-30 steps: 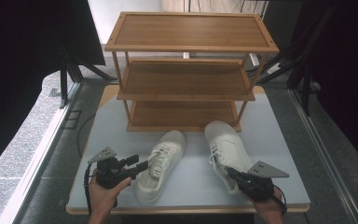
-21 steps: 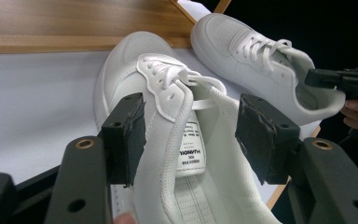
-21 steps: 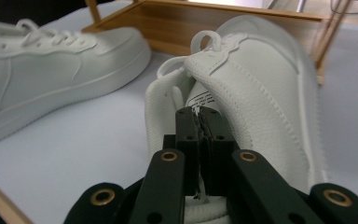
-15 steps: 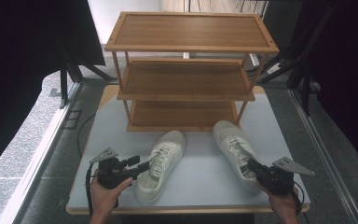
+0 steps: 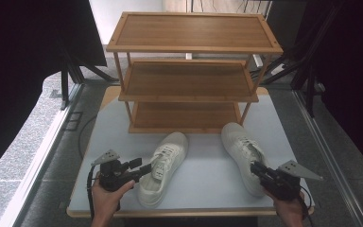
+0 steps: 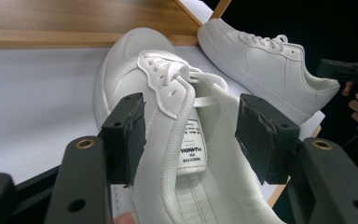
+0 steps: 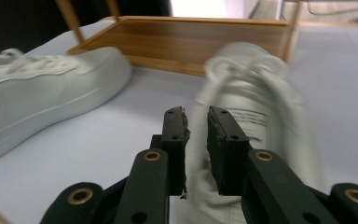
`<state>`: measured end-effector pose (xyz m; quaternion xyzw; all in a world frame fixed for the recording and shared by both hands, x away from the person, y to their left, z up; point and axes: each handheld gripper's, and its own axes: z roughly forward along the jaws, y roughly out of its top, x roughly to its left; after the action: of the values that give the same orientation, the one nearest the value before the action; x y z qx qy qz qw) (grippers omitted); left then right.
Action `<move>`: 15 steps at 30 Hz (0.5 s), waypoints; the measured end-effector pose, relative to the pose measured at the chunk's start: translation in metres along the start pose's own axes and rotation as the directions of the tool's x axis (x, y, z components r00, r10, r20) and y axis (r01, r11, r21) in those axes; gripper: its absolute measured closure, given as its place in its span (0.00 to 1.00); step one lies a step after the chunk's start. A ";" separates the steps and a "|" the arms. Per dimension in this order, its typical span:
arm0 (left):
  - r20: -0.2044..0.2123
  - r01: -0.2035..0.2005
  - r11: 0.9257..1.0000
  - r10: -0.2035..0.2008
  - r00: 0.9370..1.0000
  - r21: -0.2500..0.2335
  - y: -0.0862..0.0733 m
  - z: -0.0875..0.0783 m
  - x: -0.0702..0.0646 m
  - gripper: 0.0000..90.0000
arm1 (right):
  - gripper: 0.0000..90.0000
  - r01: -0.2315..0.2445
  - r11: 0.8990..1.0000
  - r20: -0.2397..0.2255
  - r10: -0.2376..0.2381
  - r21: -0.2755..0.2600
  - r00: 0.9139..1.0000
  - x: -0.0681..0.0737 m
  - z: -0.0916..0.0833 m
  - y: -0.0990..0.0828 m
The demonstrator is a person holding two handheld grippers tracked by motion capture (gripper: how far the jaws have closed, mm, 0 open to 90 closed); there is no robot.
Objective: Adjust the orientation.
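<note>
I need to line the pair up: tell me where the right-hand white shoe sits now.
In the high view the right shoe lies on the table's right side, toe toward the wooden rack, heel at the right gripper, apart from the left shoe.

- A white label sewn inside the tongue [image 6: 192,147] of the left sneaker [image 6: 168,135] carries small dark print, seen sideways in the left gripper view; the letters are too small to read.
- The right sneaker's [image 7: 251,116] tongue label is blurred.
</note>
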<state>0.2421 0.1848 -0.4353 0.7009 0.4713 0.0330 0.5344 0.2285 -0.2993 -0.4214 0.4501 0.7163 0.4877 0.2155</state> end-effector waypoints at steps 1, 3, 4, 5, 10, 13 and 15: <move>0.001 0.001 1.000 -0.001 1.000 0.001 0.000 0.000 0.000 0.47 | 0.86 0.020 1.000 -0.016 -0.020 0.007 1.000 0.007 0.001 0.001; 0.002 0.000 1.000 0.000 1.000 0.001 0.000 0.000 0.000 0.47 | 0.86 0.048 0.999 -0.030 -0.047 0.024 0.998 0.015 0.003 0.000; 0.003 0.000 1.000 0.000 1.000 0.001 0.000 0.000 -0.001 0.47 | 0.87 0.056 0.998 -0.033 -0.055 0.031 0.998 0.017 0.004 -0.001; 0.003 0.000 1.000 0.000 1.000 0.001 0.000 0.000 -0.001 0.47 | 0.87 0.065 0.997 -0.037 -0.064 0.043 0.997 0.020 0.006 -0.003; 0.002 -0.002 1.000 0.002 1.000 0.009 -0.001 0.002 0.000 0.47 | 0.90 0.069 0.994 -0.023 -0.067 0.090 0.997 0.018 0.016 -0.013; 0.003 -0.001 1.000 0.001 1.000 0.011 -0.001 0.002 0.000 0.47 | 0.90 0.068 0.994 -0.011 -0.067 0.089 0.998 0.016 0.015 -0.013; 0.004 -0.003 1.000 0.003 1.000 0.011 -0.001 0.002 0.000 0.47 | 0.92 0.068 0.994 -0.006 -0.068 0.089 0.998 0.014 0.015 -0.013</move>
<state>0.2428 0.1832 -0.4368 0.7046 0.4693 0.0295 0.5315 0.2269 -0.2819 -0.4378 0.4340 0.7524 0.4484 0.2107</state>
